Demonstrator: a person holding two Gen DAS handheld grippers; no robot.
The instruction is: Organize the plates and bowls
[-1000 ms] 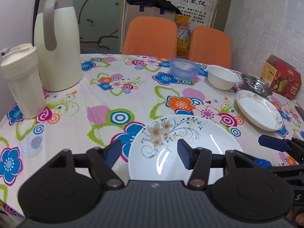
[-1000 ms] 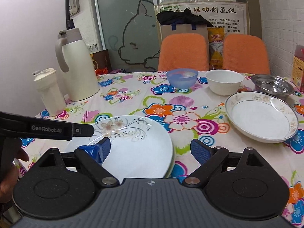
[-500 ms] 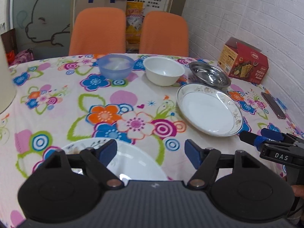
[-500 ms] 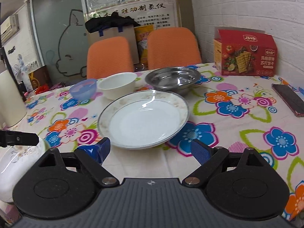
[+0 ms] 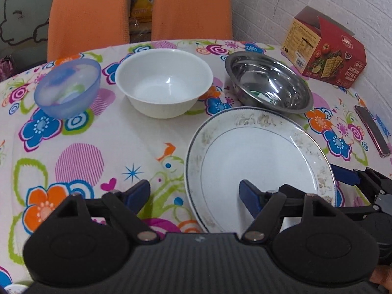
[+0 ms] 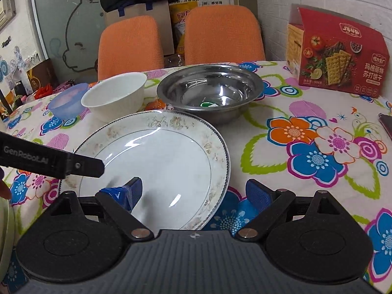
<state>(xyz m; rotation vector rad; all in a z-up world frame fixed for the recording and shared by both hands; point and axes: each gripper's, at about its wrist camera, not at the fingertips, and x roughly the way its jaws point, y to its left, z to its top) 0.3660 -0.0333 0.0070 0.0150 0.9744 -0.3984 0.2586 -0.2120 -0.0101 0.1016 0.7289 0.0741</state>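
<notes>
A white plate with a faded gold rim [image 5: 257, 156] [image 6: 156, 156] lies flat on the flowered tablecloth. My left gripper [image 5: 193, 193] is open and straddles the plate's left rim, one finger over the cloth, the other over the plate. My right gripper [image 6: 194, 192] is open across the plate's near right rim in the same way. Neither holds anything. Behind the plate stand a steel bowl [image 5: 267, 83] [image 6: 210, 93], a white bowl [image 5: 164, 83] [image 6: 115, 95] and a translucent blue bowl [image 5: 68, 88] [image 6: 68, 100], all empty.
A red cracker box [image 5: 325, 56] [image 6: 338, 56] stands at the back right near the brick wall. A phone [image 5: 372, 129] lies at the table's right edge. Two orange chairs [image 6: 220, 34] stand behind the table. A pale plate rim [image 6: 6, 220] shows at the right wrist view's left edge.
Both grippers have swung right, away from the floral plate, and closed in on the gold-rimmed plate, which now sits between each pair of fingers. Both stayed open.
</notes>
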